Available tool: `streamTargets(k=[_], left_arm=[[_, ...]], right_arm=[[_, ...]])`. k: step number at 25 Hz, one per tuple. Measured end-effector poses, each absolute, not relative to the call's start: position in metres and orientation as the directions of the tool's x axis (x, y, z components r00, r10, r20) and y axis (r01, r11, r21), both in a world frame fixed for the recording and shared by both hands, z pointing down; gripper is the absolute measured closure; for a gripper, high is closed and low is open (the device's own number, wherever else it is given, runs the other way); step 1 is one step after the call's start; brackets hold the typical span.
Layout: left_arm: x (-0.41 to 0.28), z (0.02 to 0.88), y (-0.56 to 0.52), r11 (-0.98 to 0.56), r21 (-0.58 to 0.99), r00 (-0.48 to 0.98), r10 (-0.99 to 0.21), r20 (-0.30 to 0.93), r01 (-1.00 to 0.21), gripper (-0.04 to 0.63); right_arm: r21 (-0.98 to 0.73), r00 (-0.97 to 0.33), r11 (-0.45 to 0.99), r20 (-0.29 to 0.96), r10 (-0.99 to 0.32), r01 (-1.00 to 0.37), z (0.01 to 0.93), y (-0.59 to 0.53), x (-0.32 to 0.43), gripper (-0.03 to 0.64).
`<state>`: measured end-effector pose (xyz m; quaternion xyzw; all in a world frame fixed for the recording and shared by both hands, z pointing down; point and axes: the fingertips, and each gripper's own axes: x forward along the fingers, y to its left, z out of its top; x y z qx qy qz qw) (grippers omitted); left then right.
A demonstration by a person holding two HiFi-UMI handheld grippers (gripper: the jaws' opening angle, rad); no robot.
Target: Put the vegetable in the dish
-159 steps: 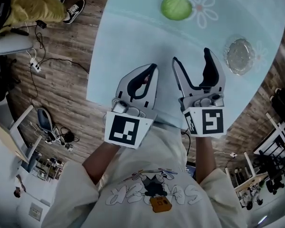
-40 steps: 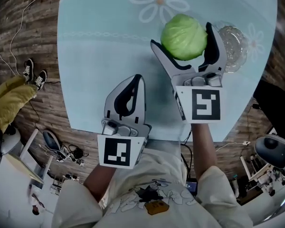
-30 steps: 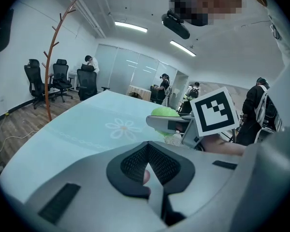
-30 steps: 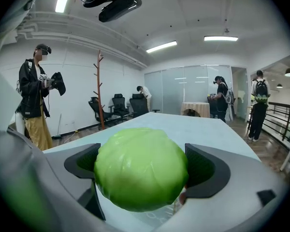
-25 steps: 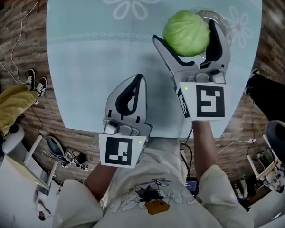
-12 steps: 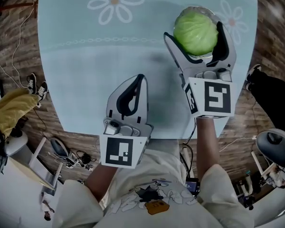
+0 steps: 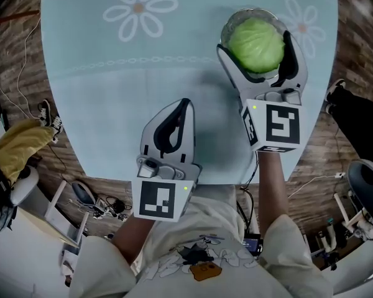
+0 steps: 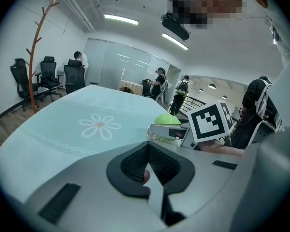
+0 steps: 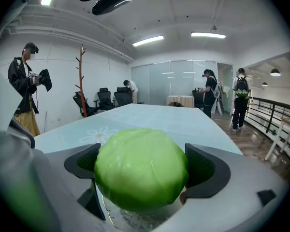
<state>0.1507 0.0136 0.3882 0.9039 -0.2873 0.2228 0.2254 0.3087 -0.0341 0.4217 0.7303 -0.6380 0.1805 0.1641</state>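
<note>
A round green cabbage (image 7: 256, 44) (image 9: 141, 174) (image 8: 167, 120) sits between the jaws of my right gripper (image 7: 257, 47) (image 9: 141, 175), which is shut on it. The cabbage hangs right over a clear glass dish (image 7: 234, 25) (image 9: 130, 220) at the table's far right. I cannot tell whether the cabbage touches the dish. My left gripper (image 7: 176, 118) (image 8: 147, 170) rests shut and empty near the table's front edge, left of the right one.
The pale blue table (image 7: 124, 92) carries white daisy prints (image 7: 140, 10). Its right edge runs close beside the dish. Wooden floor with cables, a person's shoes (image 7: 46, 115) and chairs surrounds it. Several people stand in the background of the gripper views.
My right gripper carried the cabbage from the table's middle to the far right, over the glass dish. The left gripper stayed still and shut.
</note>
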Motion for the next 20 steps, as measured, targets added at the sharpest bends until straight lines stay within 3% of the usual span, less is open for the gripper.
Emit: streamTargets(k=[20], left_arm=[[0.172, 0.401, 0.018, -0.735, 0.298, 0.733, -0.377, 0.566, -0.609, 0.589]], right_arm=[[0.046, 0.116, -0.109, 0.57, -0.813, -0.993, 0.454, -0.036, 0.318, 0.049]])
